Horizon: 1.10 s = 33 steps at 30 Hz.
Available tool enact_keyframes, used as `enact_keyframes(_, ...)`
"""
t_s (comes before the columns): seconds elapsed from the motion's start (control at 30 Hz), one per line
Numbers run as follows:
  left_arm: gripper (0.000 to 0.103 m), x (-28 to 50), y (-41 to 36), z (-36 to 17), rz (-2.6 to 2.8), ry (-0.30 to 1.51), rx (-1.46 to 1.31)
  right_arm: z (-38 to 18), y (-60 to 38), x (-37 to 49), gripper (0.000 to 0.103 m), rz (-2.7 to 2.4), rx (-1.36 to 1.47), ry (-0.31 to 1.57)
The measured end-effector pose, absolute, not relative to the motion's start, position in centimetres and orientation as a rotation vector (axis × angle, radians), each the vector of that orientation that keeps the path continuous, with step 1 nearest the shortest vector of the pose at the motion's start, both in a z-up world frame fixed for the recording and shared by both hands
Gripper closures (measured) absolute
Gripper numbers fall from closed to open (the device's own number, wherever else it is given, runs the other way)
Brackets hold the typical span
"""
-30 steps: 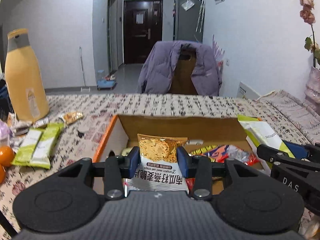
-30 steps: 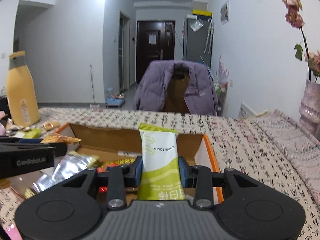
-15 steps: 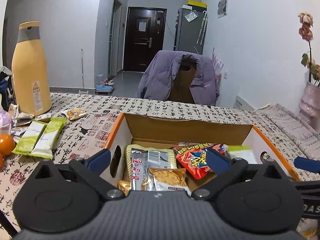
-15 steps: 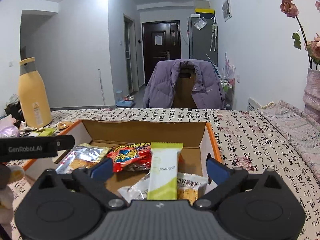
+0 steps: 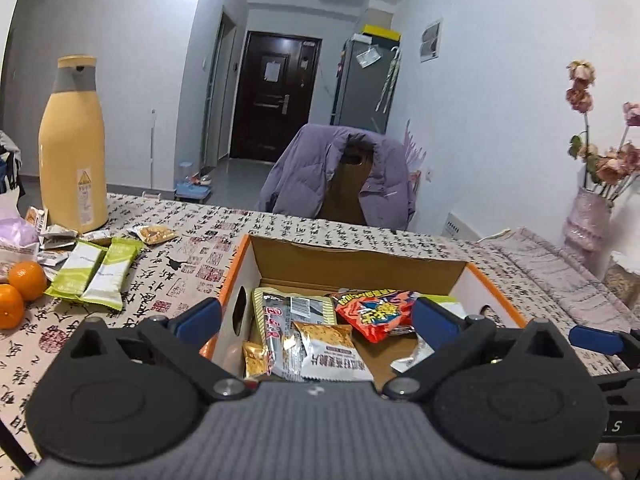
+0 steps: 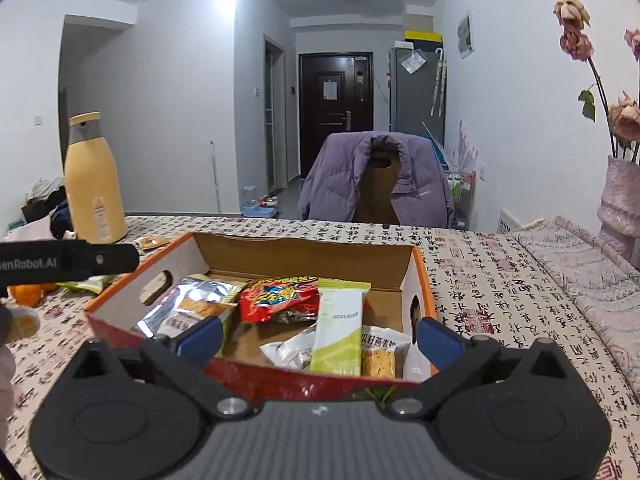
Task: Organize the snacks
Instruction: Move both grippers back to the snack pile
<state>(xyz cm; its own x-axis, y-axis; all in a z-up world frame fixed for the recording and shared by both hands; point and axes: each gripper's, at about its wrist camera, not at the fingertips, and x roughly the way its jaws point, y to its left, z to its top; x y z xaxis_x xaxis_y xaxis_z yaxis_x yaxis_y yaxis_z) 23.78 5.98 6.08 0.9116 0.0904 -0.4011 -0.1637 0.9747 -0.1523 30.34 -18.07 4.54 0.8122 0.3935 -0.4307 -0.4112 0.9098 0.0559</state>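
Observation:
An open cardboard box (image 5: 360, 258) with an orange rim holds several snack packs. Among them are a cracker pack (image 5: 332, 350), a silver pack (image 5: 286, 316) and a red pack (image 5: 374, 312). My left gripper (image 5: 316, 318) hangs open just in front of the box's near edge, nothing between its fingers. In the right wrist view the same box (image 6: 304, 256) shows a green-and-white bar (image 6: 338, 328) lying against other packs. My right gripper (image 6: 320, 338) is open too, over the near wall, and empty. Two more green bars (image 5: 96, 276) lie on the table left of the box.
A tall yellow bottle (image 5: 74, 152), oranges (image 5: 24, 284) and loose small packs (image 5: 154, 234) crowd the table's left side. A chair draped with a purple jacket (image 5: 336, 172) stands behind the table. A vase of dried flowers (image 5: 588, 216) is at the right.
Both grippers opened: the left let go of the cracker pack and the right let go of the green bar, which now lie in the box. Both grippers drew back from the box.

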Motion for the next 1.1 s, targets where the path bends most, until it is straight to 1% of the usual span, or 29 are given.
enact_keyframes(0.2, 0.000, 20.4, 5.2, 6.5, 0.085, 0.386, -0.162, 5.1, -18.9, 27.0, 0.000, 0.455, -0.053, 0.418)
enact_keyframes(0.43, 0.000, 17.0, 4.4, 5.6, 0.054, 0.388, -0.152, 4.9, -20.1, 23.3, 0.000, 0.477, -0.058, 0.406)
enact_keyframes(0.77, 0.000, 13.6, 3.4, 1.6, 0.036, 0.485, -0.134, 2.1, -22.3, 19.3, 0.000, 0.484, -0.015, 0.458)
enact_keyframes(0.93, 0.000, 13.3, 2.4, -0.9, 0.007, 0.560, -0.123, 0.0, -23.1, 18.2, 0.000, 0.457, -0.019, 0.487)
enact_keyframes(1.1, 0.000, 13.5, 1.2, -2.2, 0.002, 0.586, -0.100, -1.4, -23.4, 17.7, 0.000, 0.434, -0.044, 0.510)
